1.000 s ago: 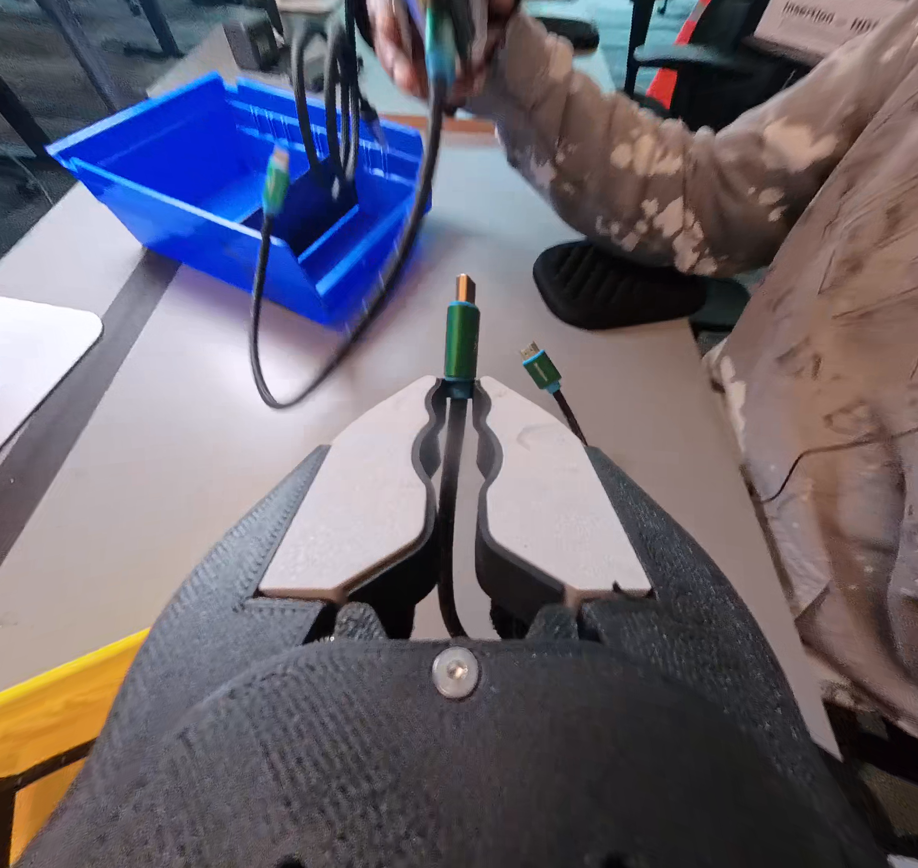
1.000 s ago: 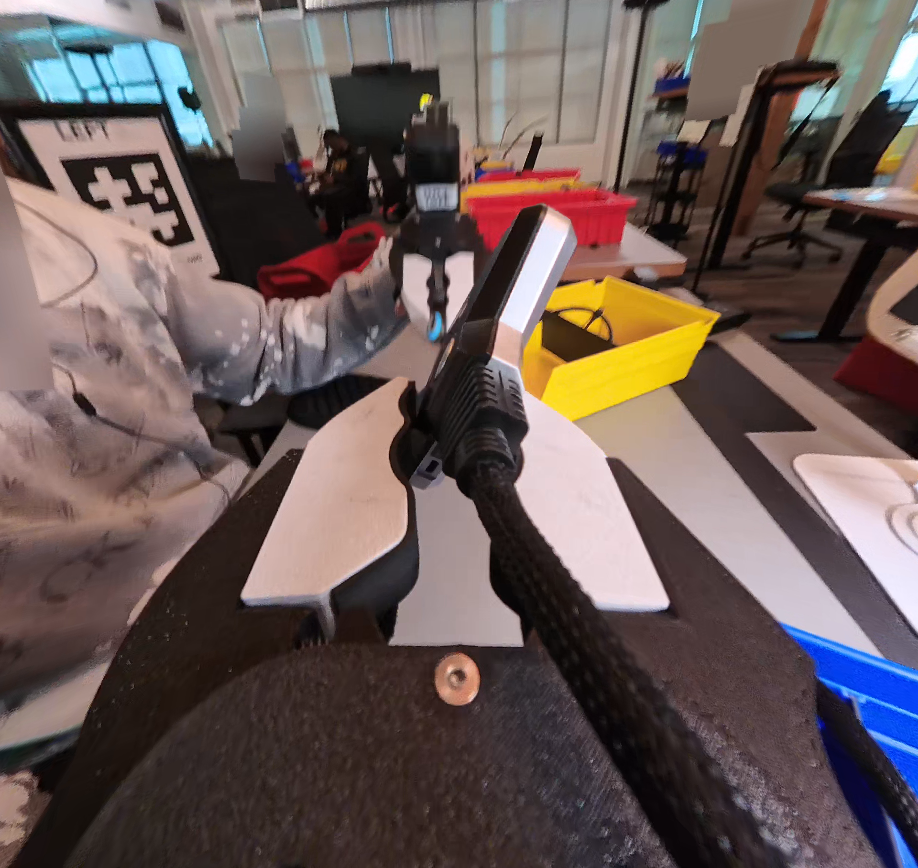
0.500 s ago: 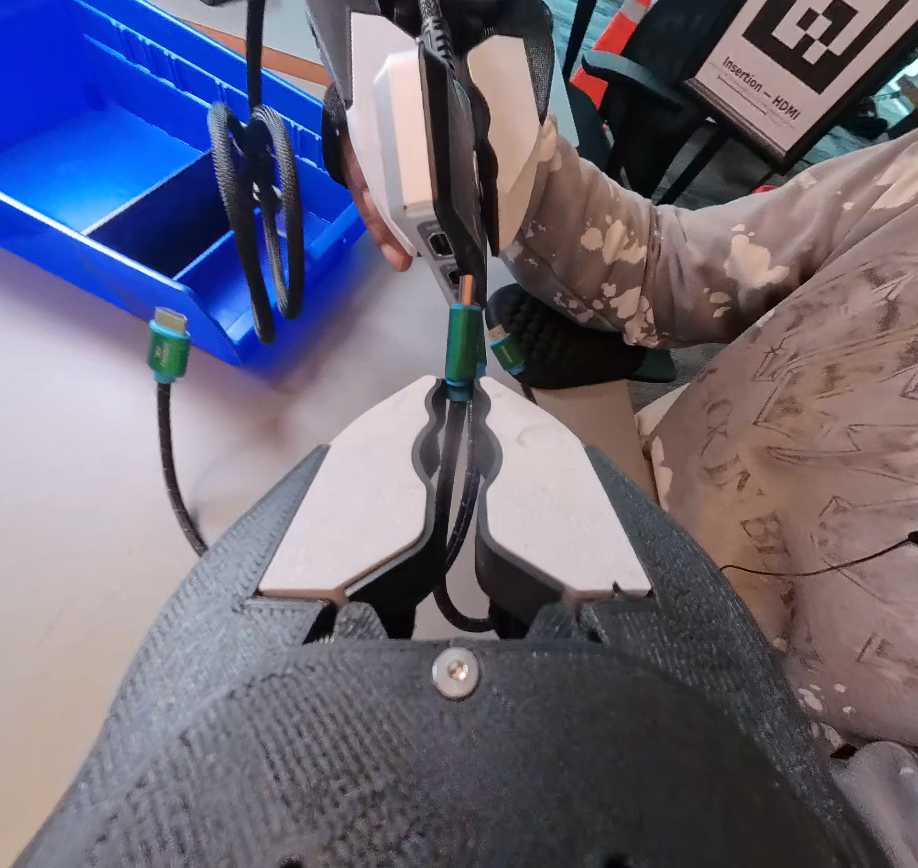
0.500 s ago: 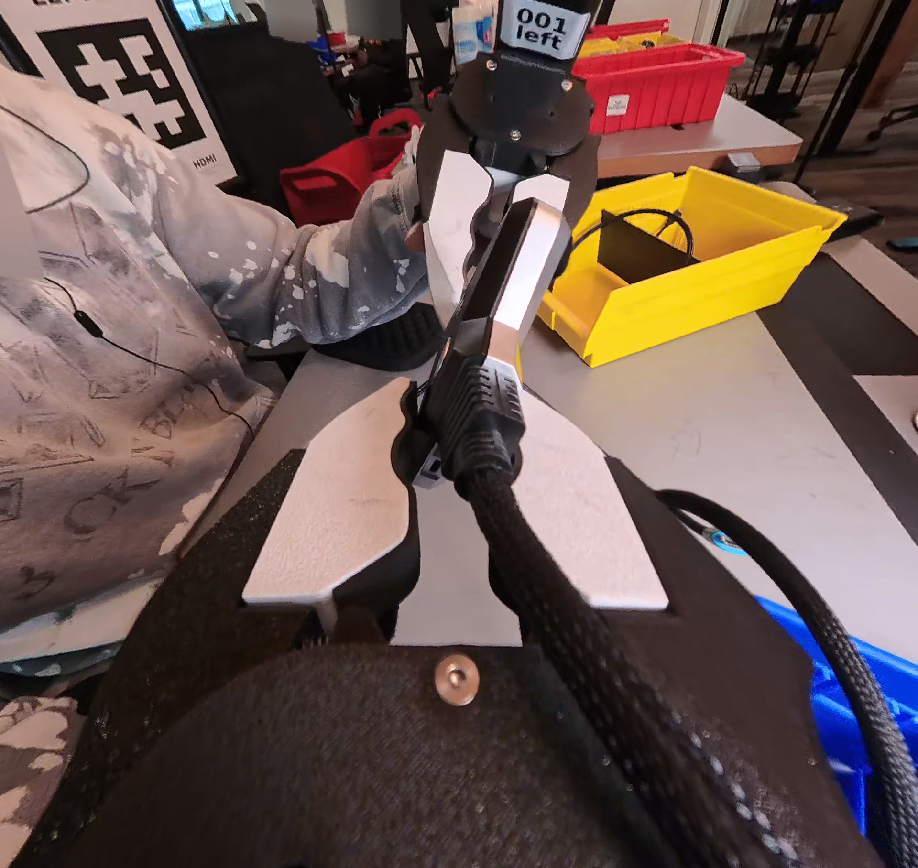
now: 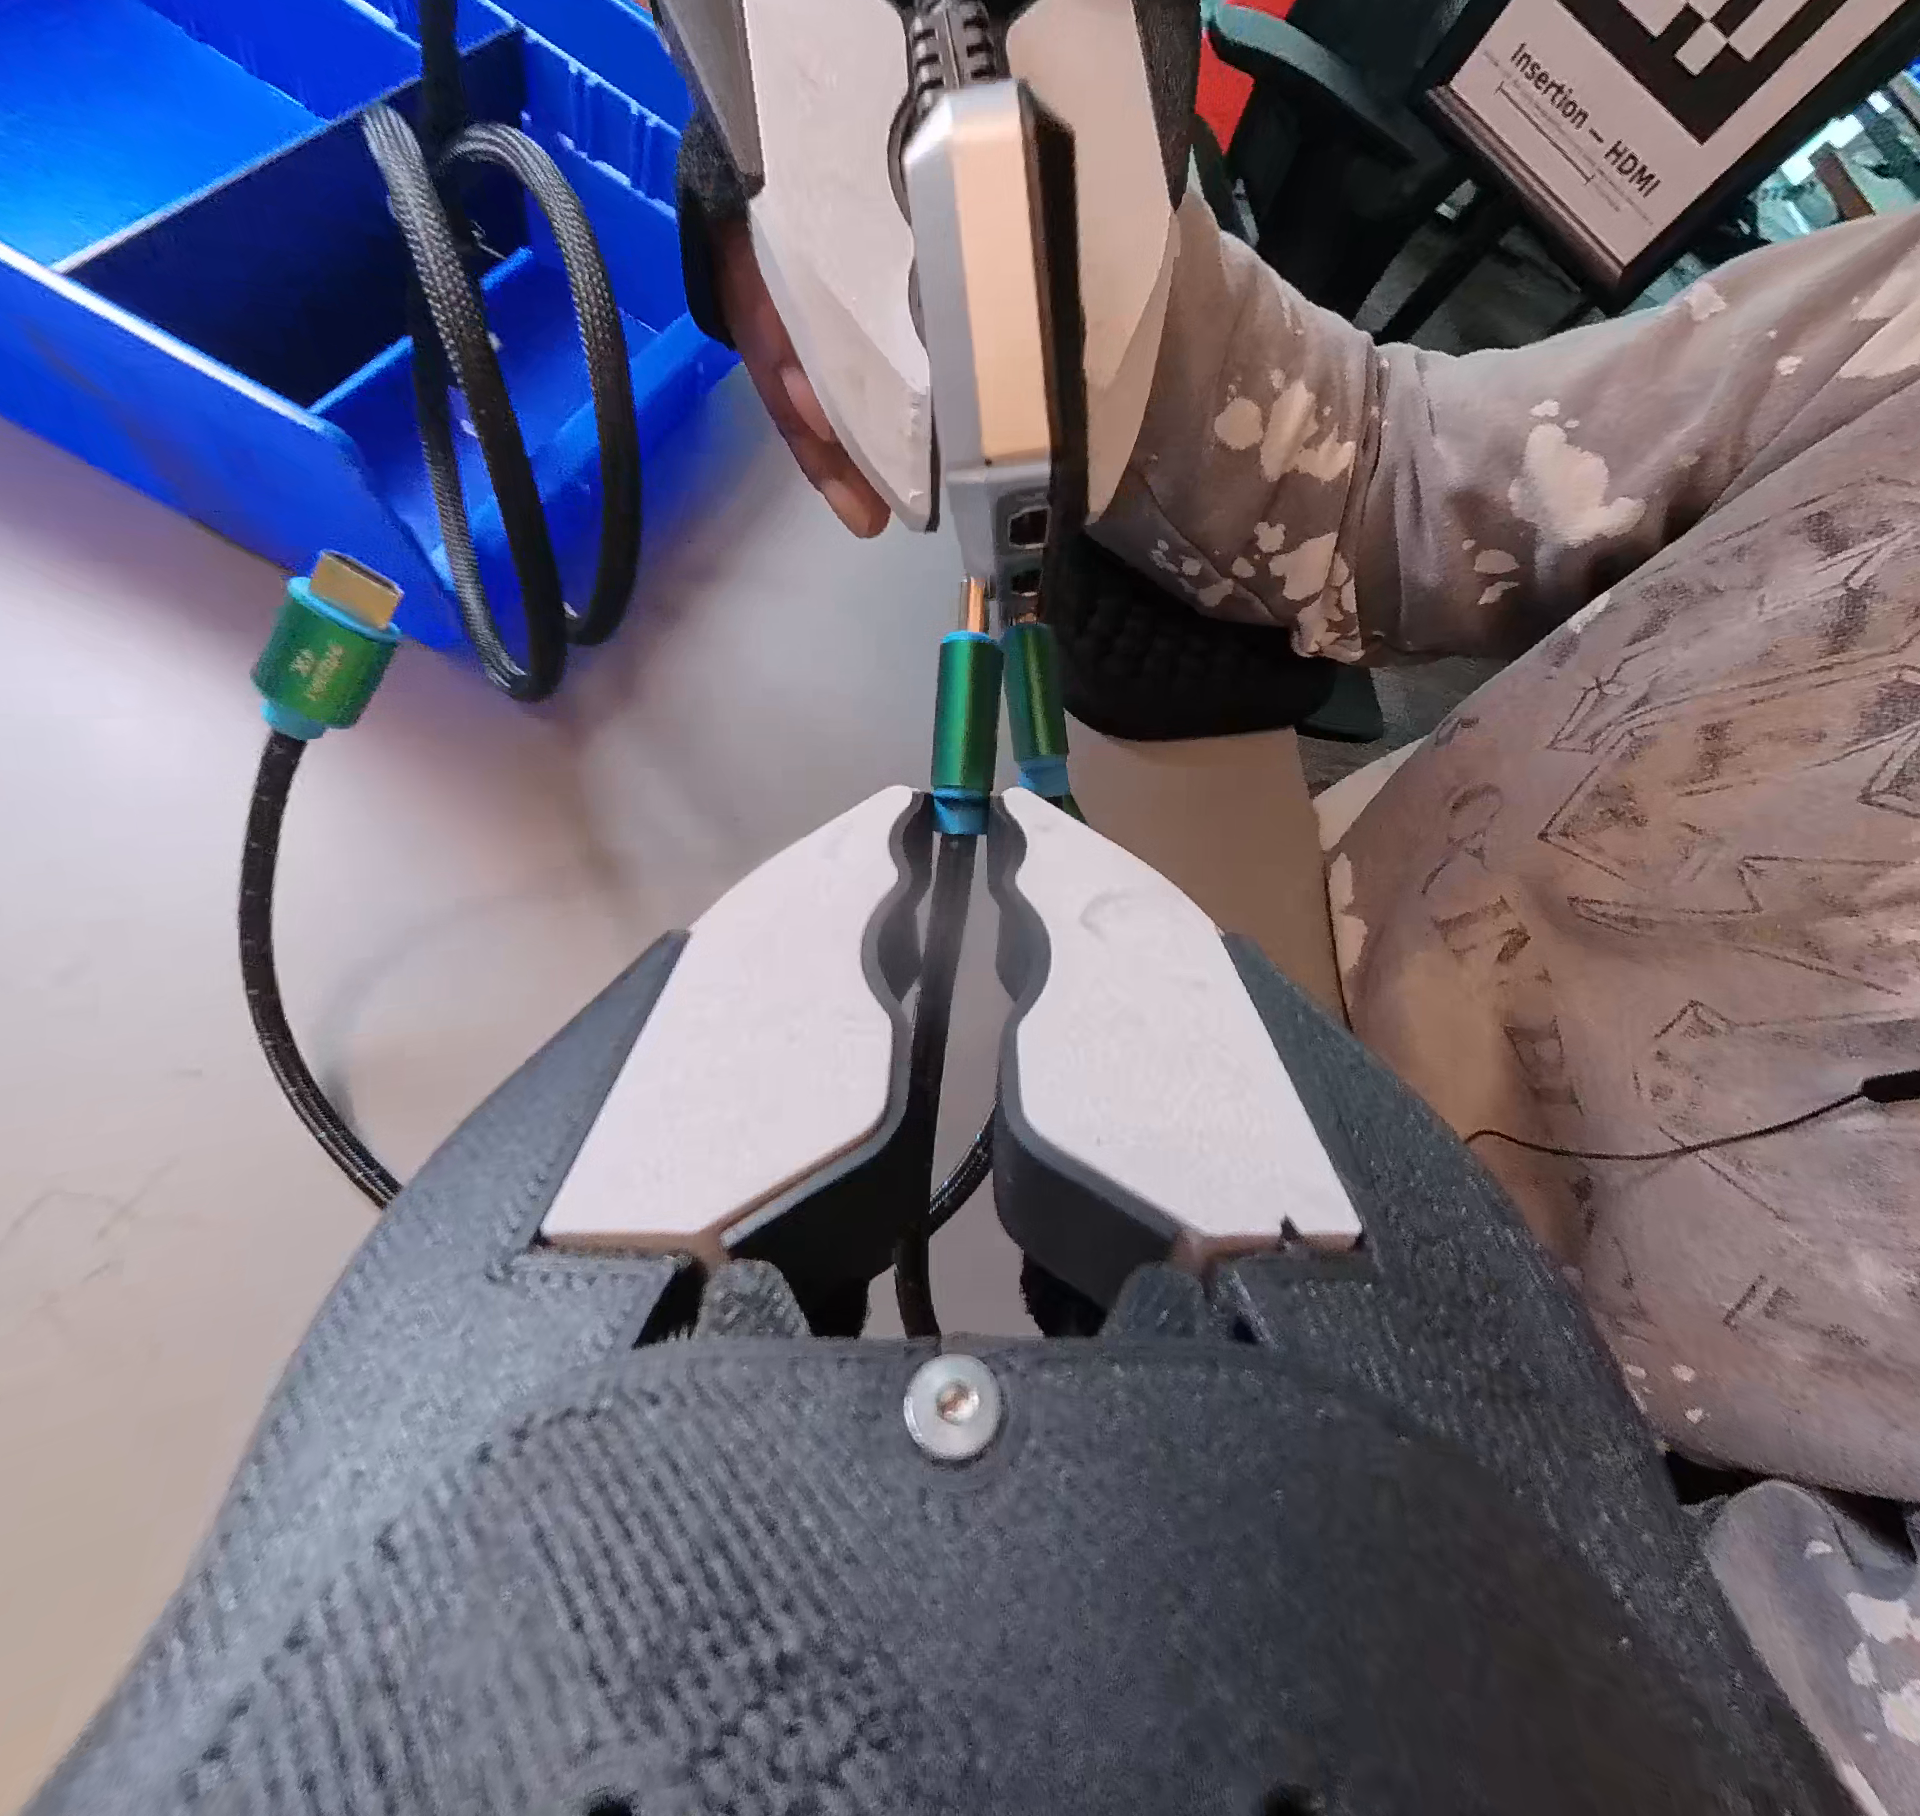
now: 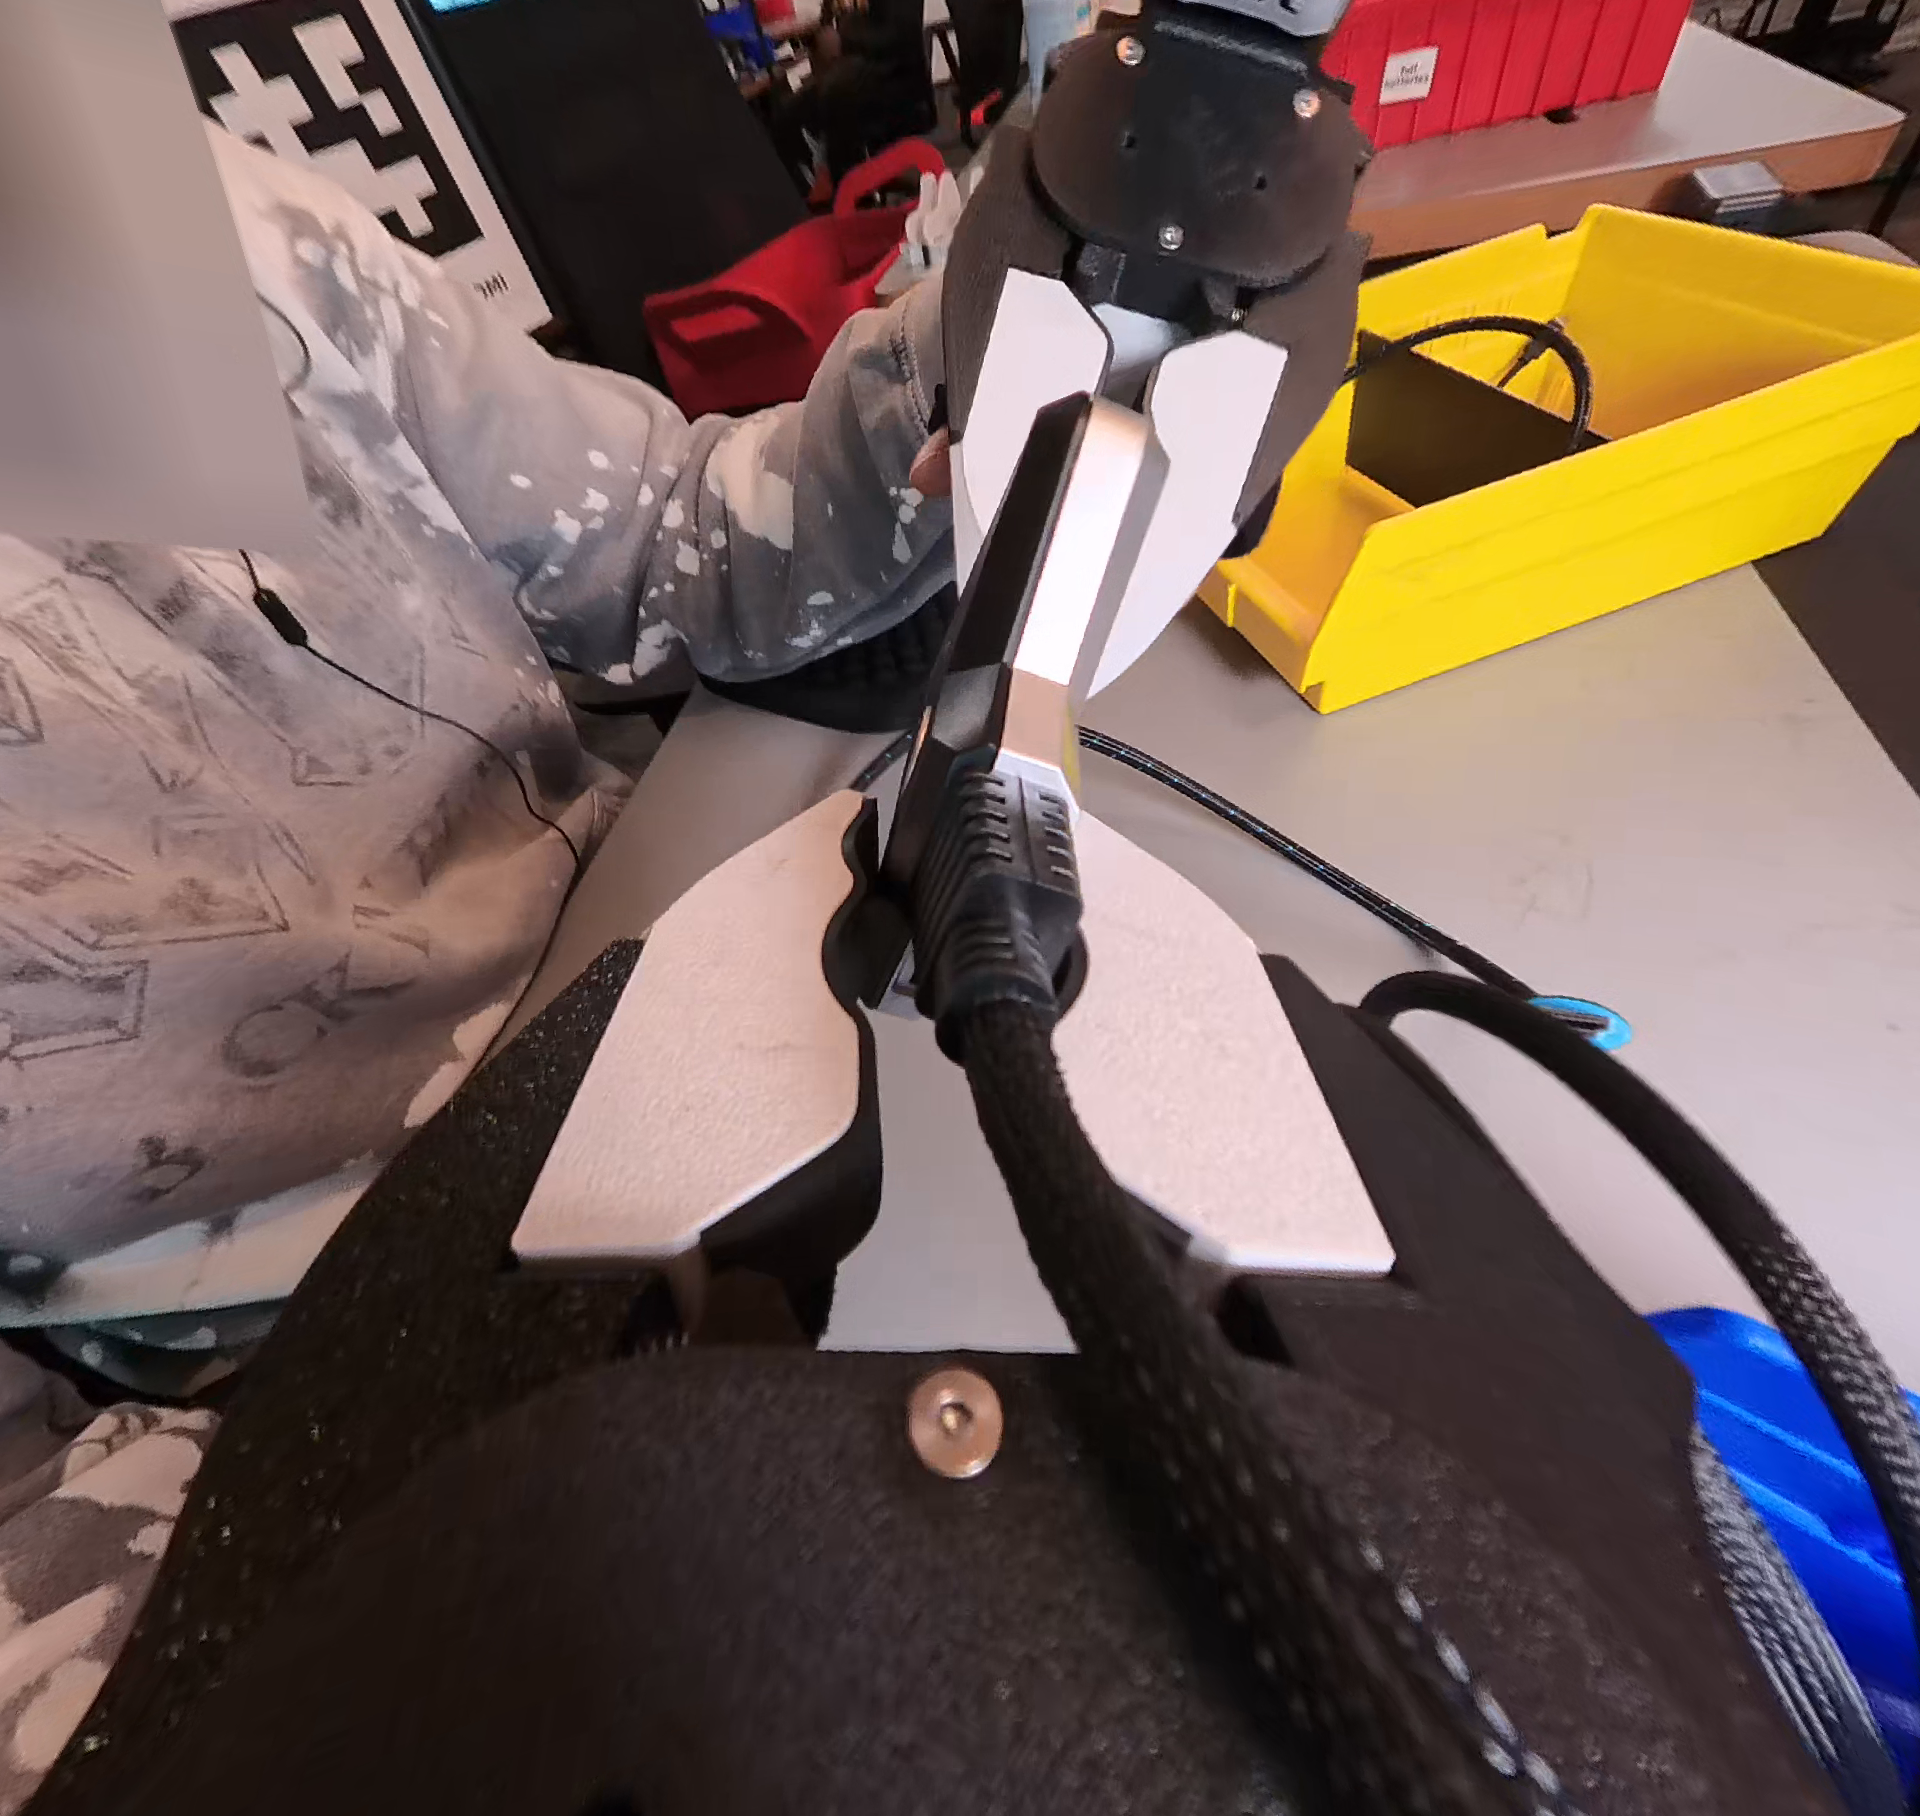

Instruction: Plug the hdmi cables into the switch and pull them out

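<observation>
My left gripper point(image 5: 961, 810) is shut on the thin black cable of a green HDMI plug point(image 5: 966, 717). The plug's gold tip touches the lower end of the silver switch point(image 5: 982, 260), just left of its ports. A second green plug point(image 5: 1039, 706) sits right beside it; I cannot tell if it is inserted. My right gripper point(image 6: 966, 831) is shut on the switch point(image 6: 1049, 561), with a thick black braided cable point(image 6: 1039, 1122) leaving its near end. The right gripper also shows in the left wrist view point(image 5: 1003, 488), and the left gripper in the right wrist view point(image 6: 1091, 540).
A third green plug point(image 5: 322, 660) lies on the grey table beside a blue bin point(image 5: 208, 208), where the braided cable loops point(image 5: 520, 364). A yellow bin point(image 6: 1558, 478) and a red bin point(image 6: 1507, 10) stand behind. A person's sleeve point(image 5: 1455, 467) and a black pad point(image 5: 1184, 665) are close.
The two grippers have come together. The switch has come down toward the green plug, and the plug's tip now meets the switch's port end.
</observation>
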